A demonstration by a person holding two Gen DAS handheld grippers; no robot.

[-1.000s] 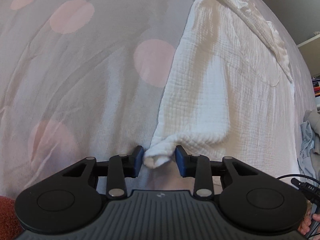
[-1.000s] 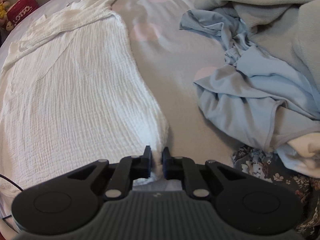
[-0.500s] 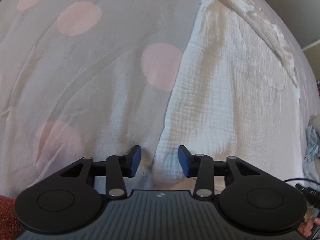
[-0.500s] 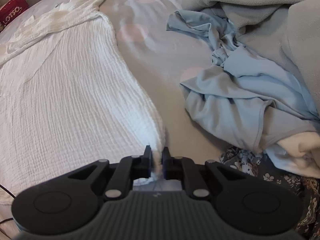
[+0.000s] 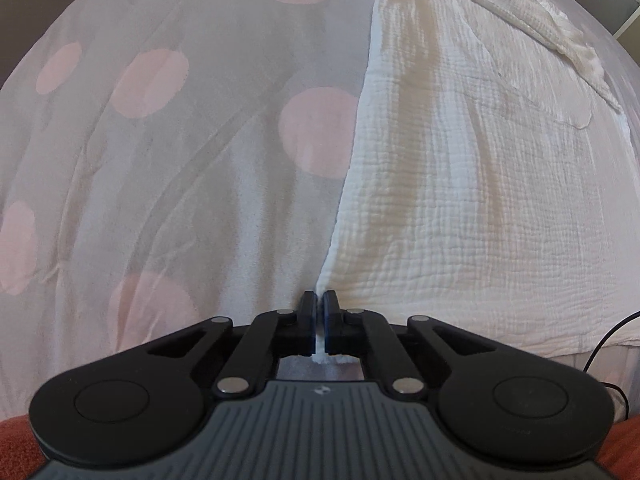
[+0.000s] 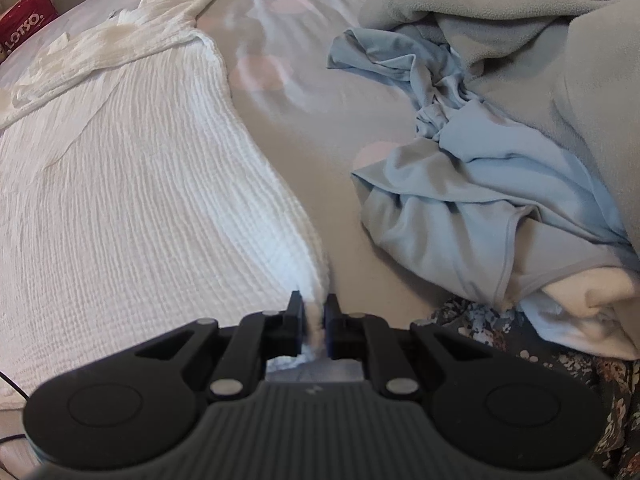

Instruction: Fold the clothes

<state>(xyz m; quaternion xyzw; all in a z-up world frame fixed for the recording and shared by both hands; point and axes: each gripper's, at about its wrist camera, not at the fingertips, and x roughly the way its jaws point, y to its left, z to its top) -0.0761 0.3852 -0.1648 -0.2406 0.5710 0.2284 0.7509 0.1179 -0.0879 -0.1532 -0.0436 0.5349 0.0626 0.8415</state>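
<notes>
1. Bedding fills both views: a pale bedsheet (image 5: 168, 184) printed with pink dots, and one white crinkled garment (image 5: 472, 200) spread flat across it.
2. Seen from the left wrist, the garment's long left edge runs up the sheet, with a wide stretch of bare sheet open to its left.
3. Seen from the right wrist, the garment (image 6: 132, 200) ends in a curved right edge, and a strip of bare sheet (image 6: 320, 128) separates it from the heap of other clothes.
4. One left gripper (image 5: 319, 312) has its jaws pressed together, pinching the garment's near left corner; white cloth shows between the pads.
5. One right gripper (image 6: 314, 320) is nearly closed, pinching a thicker fold of the garment's near right corner.
6. Beyond the strip lie one crumpled light blue garment (image 6: 460, 184), one grey fleece blanket (image 6: 540, 28) behind it, and one dark floral cloth (image 6: 520, 344) at the near right.
7. One red package (image 6: 24, 20) sits at the far left edge.
</notes>
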